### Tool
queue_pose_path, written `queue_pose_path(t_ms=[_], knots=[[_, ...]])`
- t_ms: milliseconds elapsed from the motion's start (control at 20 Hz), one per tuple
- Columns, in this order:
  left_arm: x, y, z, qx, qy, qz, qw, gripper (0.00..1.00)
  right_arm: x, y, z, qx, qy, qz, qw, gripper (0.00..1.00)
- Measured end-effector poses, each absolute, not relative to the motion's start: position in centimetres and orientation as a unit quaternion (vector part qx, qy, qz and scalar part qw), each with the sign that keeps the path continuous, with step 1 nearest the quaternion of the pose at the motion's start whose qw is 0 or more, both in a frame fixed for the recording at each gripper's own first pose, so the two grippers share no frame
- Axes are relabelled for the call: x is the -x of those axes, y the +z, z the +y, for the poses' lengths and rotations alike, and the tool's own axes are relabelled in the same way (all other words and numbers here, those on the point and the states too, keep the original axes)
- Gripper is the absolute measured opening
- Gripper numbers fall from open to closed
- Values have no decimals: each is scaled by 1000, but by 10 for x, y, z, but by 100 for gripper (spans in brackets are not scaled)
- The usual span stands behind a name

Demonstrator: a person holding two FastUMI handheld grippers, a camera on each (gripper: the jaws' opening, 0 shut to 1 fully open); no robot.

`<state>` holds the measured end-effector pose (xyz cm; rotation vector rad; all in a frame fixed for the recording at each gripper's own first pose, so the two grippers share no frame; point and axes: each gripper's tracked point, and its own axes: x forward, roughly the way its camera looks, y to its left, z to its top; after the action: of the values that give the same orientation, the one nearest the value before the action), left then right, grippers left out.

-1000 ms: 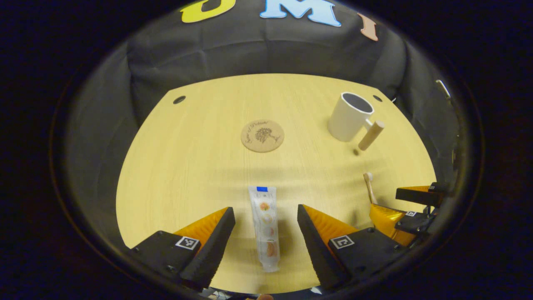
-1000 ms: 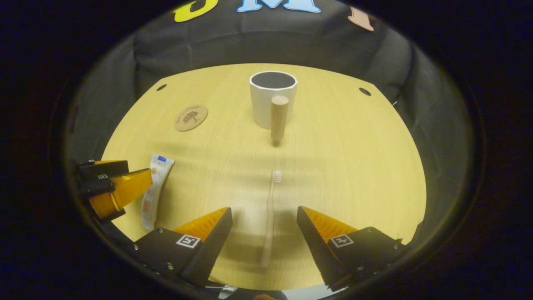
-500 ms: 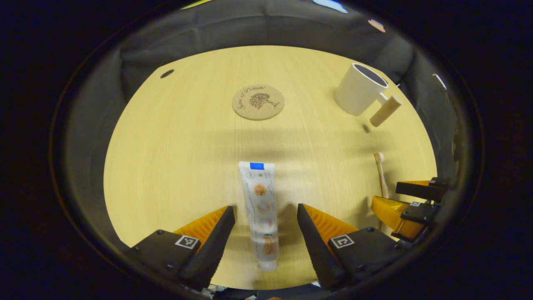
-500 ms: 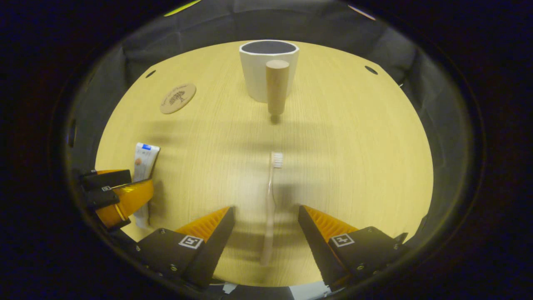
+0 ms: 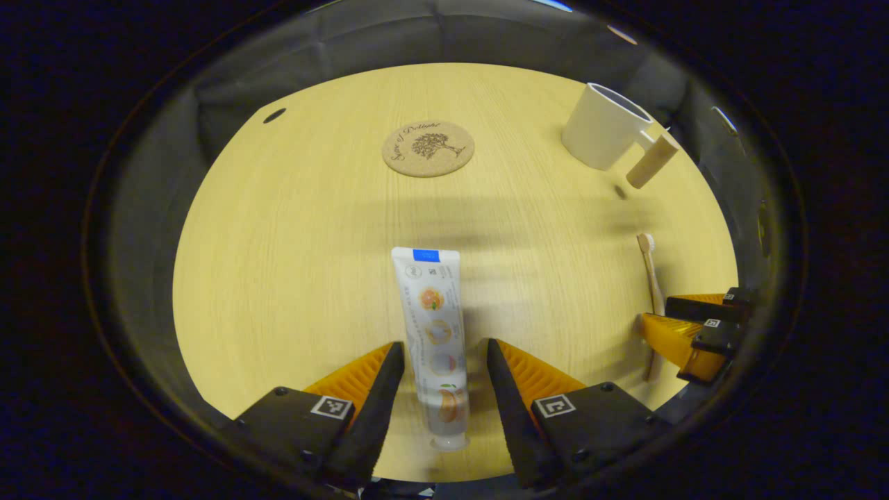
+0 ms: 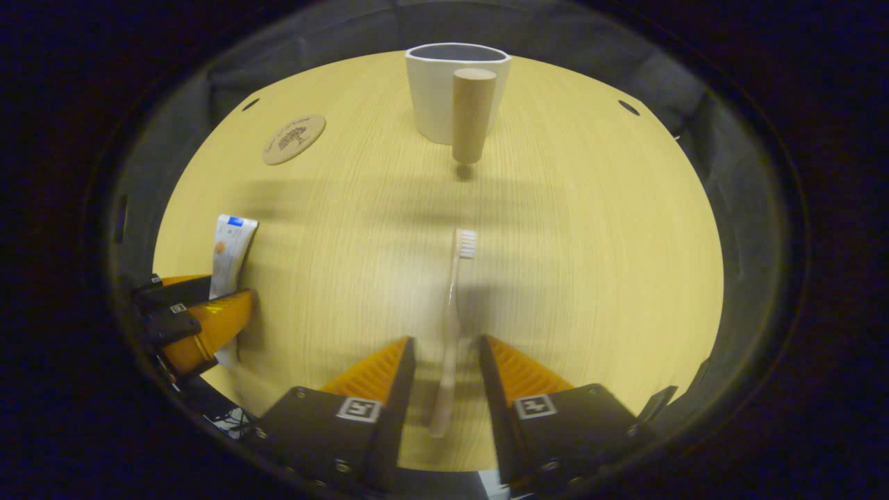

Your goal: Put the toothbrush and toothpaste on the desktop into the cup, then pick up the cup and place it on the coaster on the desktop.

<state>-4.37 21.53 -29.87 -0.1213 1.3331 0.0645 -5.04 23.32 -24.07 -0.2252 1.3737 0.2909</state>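
Left gripper view: your bench (image 5: 292,229) has bare wood between the cup (image 5: 601,128) and coaster (image 5: 428,148). Toothpaste (image 5: 434,326) lies lengthwise, cap toward you, between the left gripper (image 5: 439,385) fingers, narrowly parted, not gripping. Toothbrush (image 6: 451,312) points bristles at the cup, flanked by right gripper (image 6: 444,385) fingers, nearly closed.

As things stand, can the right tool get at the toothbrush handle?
Probably yes. The toothbrush lies flat on the desktop, its handle between the right tool's two fingers with a gap on each side, and nothing lies over it.
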Motion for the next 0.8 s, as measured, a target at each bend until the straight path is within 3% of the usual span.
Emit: queue_pose_path(t_ms=[100, 200, 250, 300, 350, 400, 600, 800], knots=[[42, -299, 216, 59, 35, 614, 786, 66, 51, -241, 234, 110, 138, 631, 755, 24], [41, -300, 215, 59, 37, 612, 788, 51, 51, -237, 237, 103, 142, 627, 759, 24], [43, -299, 215, 58, 36, 615, 786, 50, 53, -244, 237, 102, 143, 630, 756, 21], [42, -299, 216, 58, 36, 612, 788, 51, 52, -242, 237, 102, 148, 628, 758, 9], [43, -298, 216, 58, 36, 612, 788, 45, 52, -241, 236, 102, 149, 625, 760, 8], [41, -299, 218, 56, 35, 609, 790, 46, 50, -243, 237, 98, 148, 618, 766, 8], [40, -297, 217, 65, 35, 594, 801, 27, 50, -242, 237, 93, 162, 609, 771, 6], [37, -292, 216, 72, 29, 572, 817, 23, 48, -239, 238, 89, 168, 592, 783, 6]])
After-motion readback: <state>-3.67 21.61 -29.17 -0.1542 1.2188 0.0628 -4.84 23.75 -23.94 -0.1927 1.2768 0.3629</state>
